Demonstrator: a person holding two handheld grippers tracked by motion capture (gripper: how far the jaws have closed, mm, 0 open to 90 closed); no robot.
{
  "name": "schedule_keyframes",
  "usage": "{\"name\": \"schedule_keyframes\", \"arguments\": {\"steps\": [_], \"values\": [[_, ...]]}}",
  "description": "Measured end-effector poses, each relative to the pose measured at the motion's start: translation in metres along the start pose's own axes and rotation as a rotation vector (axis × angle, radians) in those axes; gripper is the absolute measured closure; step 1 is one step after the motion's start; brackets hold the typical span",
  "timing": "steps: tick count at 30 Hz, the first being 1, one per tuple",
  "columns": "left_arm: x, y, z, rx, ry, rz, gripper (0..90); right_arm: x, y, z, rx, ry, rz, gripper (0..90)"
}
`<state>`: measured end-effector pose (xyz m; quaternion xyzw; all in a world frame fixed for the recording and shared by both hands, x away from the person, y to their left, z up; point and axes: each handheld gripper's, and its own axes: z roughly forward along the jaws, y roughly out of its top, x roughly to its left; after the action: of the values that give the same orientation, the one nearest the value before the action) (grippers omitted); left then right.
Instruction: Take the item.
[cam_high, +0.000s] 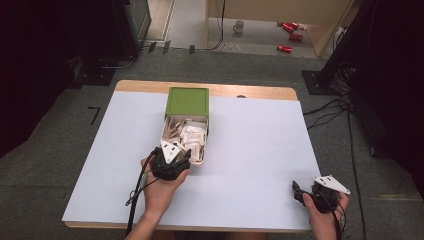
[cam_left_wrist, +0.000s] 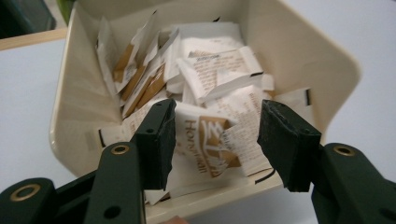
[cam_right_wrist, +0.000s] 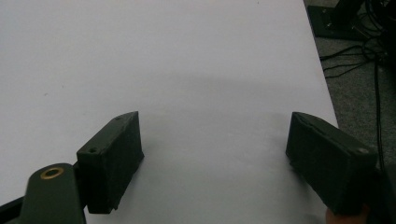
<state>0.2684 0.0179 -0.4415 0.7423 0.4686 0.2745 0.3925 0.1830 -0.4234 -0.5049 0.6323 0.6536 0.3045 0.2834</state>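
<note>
the left hand-held gripper (cam_left_wrist: 215, 140) sits at the cream tray's (cam_high: 201, 161) 6 o'clock rim, jaws half apart around a brown-printed sachet (cam_left_wrist: 210, 144), not pressing it. sachets fill the tray below its green lid (cam_high: 188, 101). at the desk's (cam_high: 250, 150) 4 o'clock, the right hand-held gripper (cam_right_wrist: 215, 158) gapes wide, empty.

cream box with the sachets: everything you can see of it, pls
The cream box is an open, rounded-corner tray, plastic by its look, lying flat on the white table top. Its far end sits under a green lid. Inside is a loose heap of white and brown paper sachets. The left gripper reaches over its near rim, jaws apart astride one sachet.
</note>
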Motion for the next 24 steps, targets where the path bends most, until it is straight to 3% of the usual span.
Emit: {"name": "schedule_keyframes", "arguments": {"steps": [2, 6, 9, 16, 24], "values": [[0.002, -0.004, 0.002, 0.012, 0.020, 0.005, 48.4, 0.000, 0.000, 0.000, 0.000, 0.000, 0.000, 17.9], [0.005, -0.009, 0.006, 0.022, 0.018, -0.003, 49.8, 0.000, 0.000, 0.000, 0.000, 0.000, 0.000, 17.9], [0.004, -0.008, 0.005, 0.016, 0.018, 0.008, 59.3, 0.000, 0.000, 0.000, -0.001, -0.001, -0.001, 17.9], [0.008, -0.006, -0.003, -0.017, -0.006, -0.008, 80.6, 0.000, 0.000, 0.000, -0.001, -0.001, -0.002, 17.9], [0.011, -0.001, -0.016, -0.058, -0.048, -0.017, 84.7, 0.000, 0.000, 0.000, 0.000, -0.001, -0.001, 17.9]]}}
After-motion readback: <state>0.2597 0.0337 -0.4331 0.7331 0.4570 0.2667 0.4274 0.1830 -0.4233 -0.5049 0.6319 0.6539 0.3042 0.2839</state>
